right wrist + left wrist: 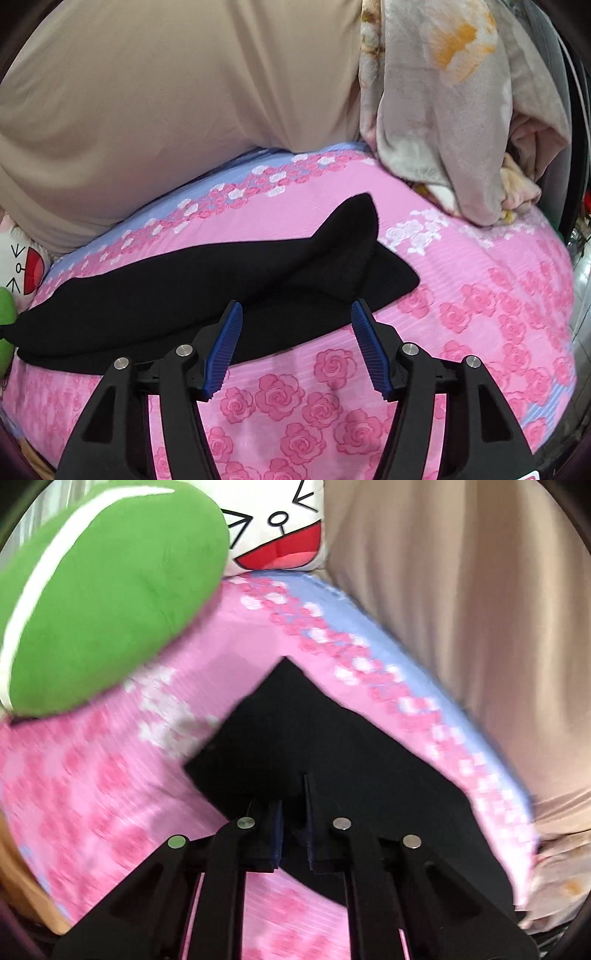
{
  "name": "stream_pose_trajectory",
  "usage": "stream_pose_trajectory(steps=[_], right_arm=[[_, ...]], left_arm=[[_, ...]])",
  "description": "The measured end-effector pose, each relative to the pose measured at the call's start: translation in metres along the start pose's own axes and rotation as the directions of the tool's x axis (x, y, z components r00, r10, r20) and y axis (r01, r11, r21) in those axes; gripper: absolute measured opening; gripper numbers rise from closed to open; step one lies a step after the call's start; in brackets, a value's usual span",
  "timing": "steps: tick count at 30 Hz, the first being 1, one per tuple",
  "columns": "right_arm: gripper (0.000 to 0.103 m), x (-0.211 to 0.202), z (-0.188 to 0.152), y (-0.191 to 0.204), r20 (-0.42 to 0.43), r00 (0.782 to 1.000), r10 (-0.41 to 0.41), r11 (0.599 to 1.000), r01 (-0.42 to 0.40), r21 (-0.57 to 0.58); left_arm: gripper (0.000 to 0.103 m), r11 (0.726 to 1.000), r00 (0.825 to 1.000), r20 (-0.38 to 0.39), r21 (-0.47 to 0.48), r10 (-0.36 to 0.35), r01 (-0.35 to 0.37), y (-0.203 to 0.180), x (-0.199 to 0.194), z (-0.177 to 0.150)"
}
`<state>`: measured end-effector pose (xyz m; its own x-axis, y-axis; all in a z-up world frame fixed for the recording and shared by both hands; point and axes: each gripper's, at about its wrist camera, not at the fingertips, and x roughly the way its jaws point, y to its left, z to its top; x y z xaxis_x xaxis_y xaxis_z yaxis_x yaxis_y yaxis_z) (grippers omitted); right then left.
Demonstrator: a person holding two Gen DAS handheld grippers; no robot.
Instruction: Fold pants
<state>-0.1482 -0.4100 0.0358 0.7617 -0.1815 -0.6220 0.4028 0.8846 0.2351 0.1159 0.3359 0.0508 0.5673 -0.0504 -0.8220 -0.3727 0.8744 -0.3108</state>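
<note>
Folding mid-way: your left hand-held gripper was clamped on the black pants, right hand-held gripper open w/ nothing between; next needs grabbing the raised flap.

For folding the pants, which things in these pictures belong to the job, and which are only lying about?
Belong to the job:
- black pants
- left gripper
- right gripper
- pink rose bedsheet, the work surface

Only lying about:
- green plush cushion
- white cartoon-face pillow
- beige curtain
- grey floral blanket
</note>
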Motion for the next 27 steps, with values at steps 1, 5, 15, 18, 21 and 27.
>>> stream_pose_trajectory(steps=[1, 5, 15, 18, 21, 27], right_arm=[[0.062, 0.006, 0.0, -0.002, -0.013, 1.0, -0.005, 1.0, 0.005, 0.013], [0.063, 0.031, 0.015, -0.016, -0.058, 0.991, 0.122, 0.975, -0.109, 0.194], [0.005, 0.111, 0.084, -0.009, -0.125, 0.987, 0.104, 0.966, -0.071, 0.247], [0.004, 0.041, 0.106, 0.006, 0.105, 0.968, 0.229, 0.954, -0.244, 0.173], [0.004, 0.036, 0.092, -0.014, 0.08, 0.987, 0.142, 0.979, -0.152, 0.138], [0.004, 0.099, 0.03, -0.072, -0.148, 0.98, 0.135, 0.951, -0.086, 0.296]], left_arm=[[0.01, 0.999, 0.999, -0.027, 0.006, 0.04, -0.04, 0.003, 0.012, -0.002], [0.009, 0.996, 0.992, -0.097, -0.016, 0.083, -0.085, 0.018, 0.044, -0.016], [0.01, 0.995, 0.991, -0.102, -0.04, 0.083, -0.088, 0.02, 0.042, -0.015], [0.011, 0.994, 0.989, -0.107, -0.019, 0.101, -0.104, 0.017, 0.042, -0.015], [0.011, 0.993, 0.987, -0.11, -0.003, 0.12, -0.121, 0.016, 0.048, -0.016], [0.011, 0.991, 0.984, -0.113, 0.01, 0.136, -0.135, 0.018, 0.053, -0.018]])
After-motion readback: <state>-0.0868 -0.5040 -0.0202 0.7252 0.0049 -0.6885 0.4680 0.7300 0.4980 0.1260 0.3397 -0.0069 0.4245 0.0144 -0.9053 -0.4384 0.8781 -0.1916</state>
